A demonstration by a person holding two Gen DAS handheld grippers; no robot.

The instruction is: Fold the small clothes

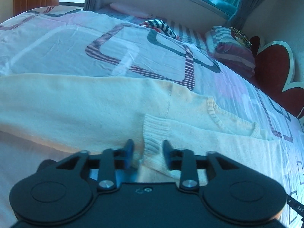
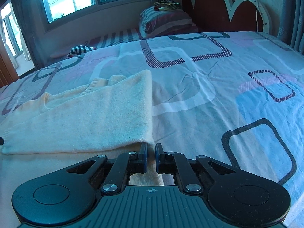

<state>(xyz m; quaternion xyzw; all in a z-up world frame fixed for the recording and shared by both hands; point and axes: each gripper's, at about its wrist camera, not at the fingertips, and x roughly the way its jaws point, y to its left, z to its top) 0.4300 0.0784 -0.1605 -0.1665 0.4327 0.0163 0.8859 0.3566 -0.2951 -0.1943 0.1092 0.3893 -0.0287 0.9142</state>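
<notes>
Cream sweater [image 2: 81,117] lies flat on patterned bed [image 2: 218,98].

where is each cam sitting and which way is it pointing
Left wrist: on the left gripper, angled down over the cream sweater, facing the window wall; only its open fingers show.
Right wrist: on the right gripper, angled down at the sweater's corner, facing the headboard; its fingers are nearly shut.
Shared: sweater, patterned bedsheet, folded quilt, headboard.
</notes>
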